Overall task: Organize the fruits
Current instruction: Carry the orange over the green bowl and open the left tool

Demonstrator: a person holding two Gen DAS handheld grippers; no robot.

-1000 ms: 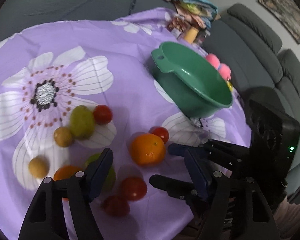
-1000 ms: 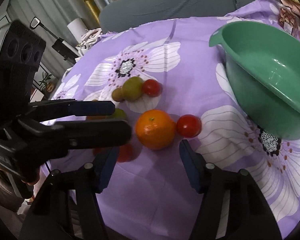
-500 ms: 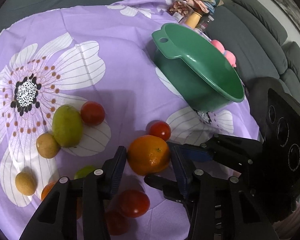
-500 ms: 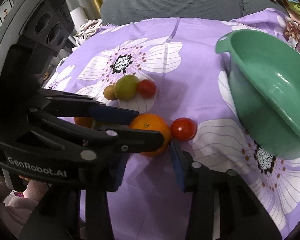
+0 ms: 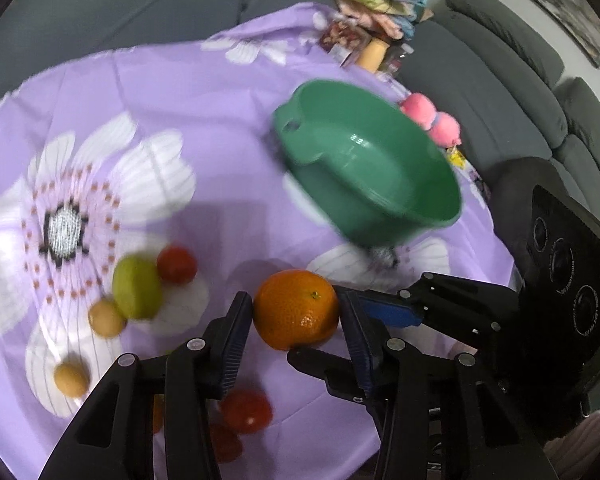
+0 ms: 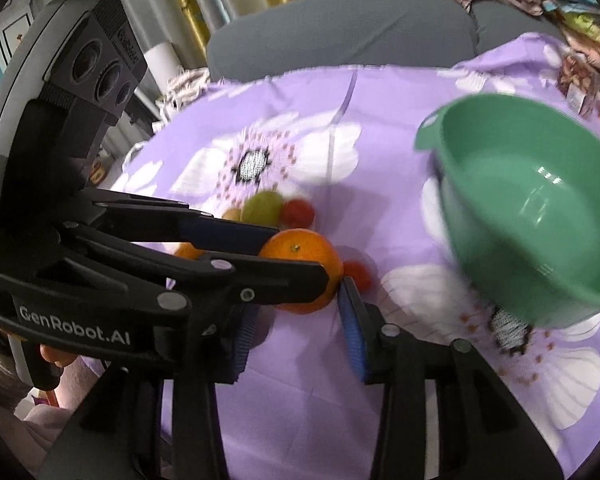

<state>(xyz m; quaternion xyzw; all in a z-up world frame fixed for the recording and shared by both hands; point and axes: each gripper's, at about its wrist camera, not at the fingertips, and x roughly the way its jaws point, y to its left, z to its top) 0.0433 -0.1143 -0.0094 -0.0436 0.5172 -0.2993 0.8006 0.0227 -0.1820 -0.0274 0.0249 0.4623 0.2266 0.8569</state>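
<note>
Left wrist view: at your left, a green fruit and a tomato lie touching on the purple flowered cloth over the tabletop. More tomatoes sit just under your left tool. That tool is clenched on the orange, one pad on each flank. The skin is round and smooth, so a jolt could let it slip out. It would then knock into the fruit below or roll off the near edge.

Further right is the green bowl, empty as far as you can see and well apart from the orange. Its rim could catch the orange if you carry it in low.

Your right tool is parted with nothing between its pads. Its fingers crowd the orange, so the two tools could collide. One fingertip sits just beside a small tomato and could nudge it.

The left tool's body reads "GenRobot.AI". The lens lettering is too small to read.
</note>
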